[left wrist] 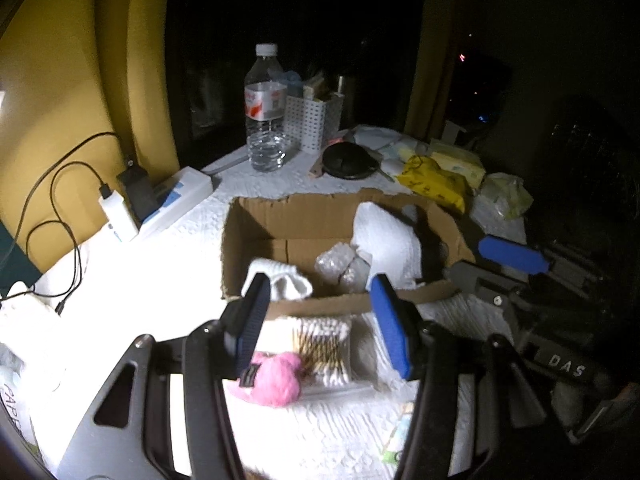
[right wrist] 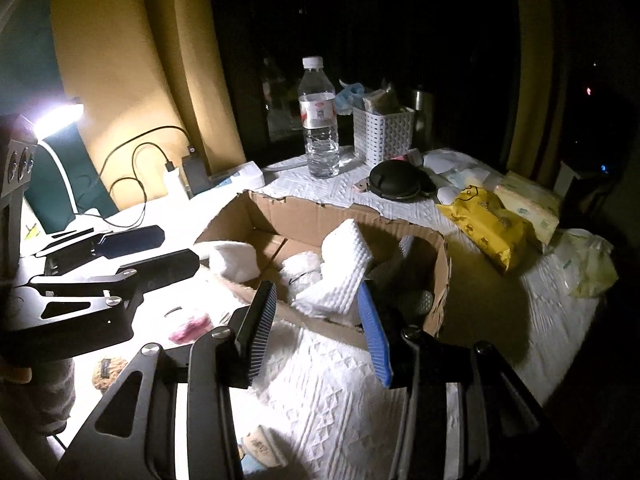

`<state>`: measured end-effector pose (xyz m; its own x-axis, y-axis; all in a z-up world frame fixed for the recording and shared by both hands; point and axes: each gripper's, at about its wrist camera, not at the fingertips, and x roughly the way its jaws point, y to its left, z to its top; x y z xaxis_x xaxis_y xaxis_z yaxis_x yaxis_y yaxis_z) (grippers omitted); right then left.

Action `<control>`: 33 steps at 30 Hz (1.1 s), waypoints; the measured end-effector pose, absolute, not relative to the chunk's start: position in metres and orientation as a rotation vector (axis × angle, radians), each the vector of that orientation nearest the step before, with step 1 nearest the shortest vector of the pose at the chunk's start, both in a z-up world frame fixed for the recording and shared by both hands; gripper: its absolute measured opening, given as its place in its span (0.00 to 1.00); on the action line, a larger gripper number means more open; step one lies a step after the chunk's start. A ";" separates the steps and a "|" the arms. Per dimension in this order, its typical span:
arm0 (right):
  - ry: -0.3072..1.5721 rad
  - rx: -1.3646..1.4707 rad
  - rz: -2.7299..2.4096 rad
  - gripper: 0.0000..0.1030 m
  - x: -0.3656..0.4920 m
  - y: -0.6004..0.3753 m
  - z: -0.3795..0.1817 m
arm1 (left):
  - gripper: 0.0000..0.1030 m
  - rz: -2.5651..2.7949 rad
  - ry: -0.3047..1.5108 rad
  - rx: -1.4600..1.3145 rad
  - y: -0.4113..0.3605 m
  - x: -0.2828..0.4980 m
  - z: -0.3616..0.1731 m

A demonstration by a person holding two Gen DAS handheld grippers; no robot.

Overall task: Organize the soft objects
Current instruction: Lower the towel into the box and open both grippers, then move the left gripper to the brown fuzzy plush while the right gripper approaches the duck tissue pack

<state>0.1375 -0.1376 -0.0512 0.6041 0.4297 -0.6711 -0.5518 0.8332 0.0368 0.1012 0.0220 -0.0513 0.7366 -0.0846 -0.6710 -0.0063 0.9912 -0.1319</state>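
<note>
An open cardboard box (left wrist: 280, 216) (right wrist: 440, 276) sits mid-table. In it lie a white quilted cloth (left wrist: 384, 240) (right wrist: 344, 268), a rolled white sock (left wrist: 280, 276) (right wrist: 236, 260) and crumpled clear plastic (left wrist: 340, 266). In front of the box lie a pink fluffy toy (left wrist: 276, 376) (right wrist: 192, 326) and a pack of cotton swabs (left wrist: 324, 348). My left gripper (left wrist: 320, 308) is open and empty, above the toy and swabs at the box's near wall. My right gripper (right wrist: 316, 316) is open and empty at the box's near right corner; it also shows in the left wrist view (left wrist: 516, 256).
A water bottle (left wrist: 266, 108), white basket (left wrist: 312, 120), black round case (left wrist: 348, 160), yellow pouch (left wrist: 436, 180) and tissue packs (right wrist: 528, 200) stand behind the box. Chargers and cables (left wrist: 120, 200) lie left. A lamp (right wrist: 56, 116) shines at far left. A white quilted cover (right wrist: 340, 400) covers the table.
</note>
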 end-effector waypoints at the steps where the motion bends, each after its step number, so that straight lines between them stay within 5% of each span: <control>1: 0.723 -0.180 0.572 0.44 0.135 -0.138 -0.050 | 0.52 -0.043 0.741 -0.129 0.022 0.097 -0.050; 20: 0.745 -0.150 0.577 0.45 0.095 -0.151 -0.058 | 0.52 -0.049 0.779 -0.137 0.016 0.056 -0.064; 33: 0.794 -0.127 0.602 0.56 0.075 -0.157 -0.076 | 0.52 -0.053 0.828 -0.146 0.014 0.034 -0.085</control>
<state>0.0752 -0.1572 -0.0762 0.5436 0.4596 -0.7023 -0.5521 0.8261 0.1133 0.0338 0.0138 -0.0846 0.6759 -0.1041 -0.7296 -0.0097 0.9886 -0.1501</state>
